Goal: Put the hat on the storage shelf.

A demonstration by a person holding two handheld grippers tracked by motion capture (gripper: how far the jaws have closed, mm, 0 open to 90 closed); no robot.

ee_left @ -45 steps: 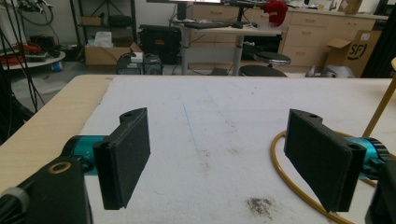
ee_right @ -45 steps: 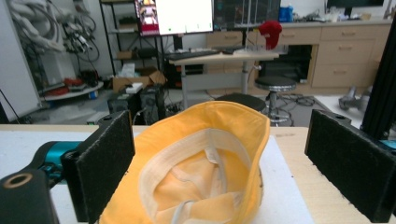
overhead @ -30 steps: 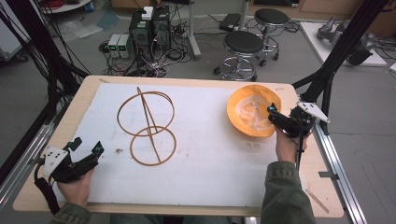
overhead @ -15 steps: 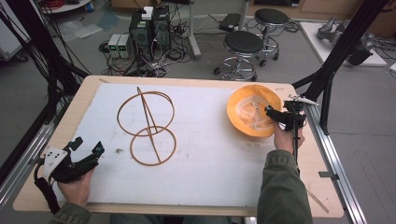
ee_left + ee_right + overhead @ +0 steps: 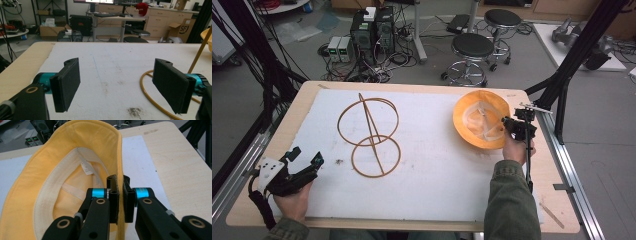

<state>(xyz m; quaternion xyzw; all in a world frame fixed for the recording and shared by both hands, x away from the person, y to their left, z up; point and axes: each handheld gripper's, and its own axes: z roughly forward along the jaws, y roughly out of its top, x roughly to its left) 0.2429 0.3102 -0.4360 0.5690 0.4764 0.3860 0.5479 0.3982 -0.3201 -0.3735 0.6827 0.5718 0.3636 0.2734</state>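
High view looks down from overhead — both gripper views sit low and close, sharing its white mat (image 5: 432, 165).

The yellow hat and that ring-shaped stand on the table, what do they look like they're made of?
The yellow hat looks like matte woven cloth: stitched brim, pale lining with seam tapes and a sewn label, and its edge bends between the right gripper's jaws. The ring stand looks like thin wood or rattan, tan and slender, though coated wire is possible.
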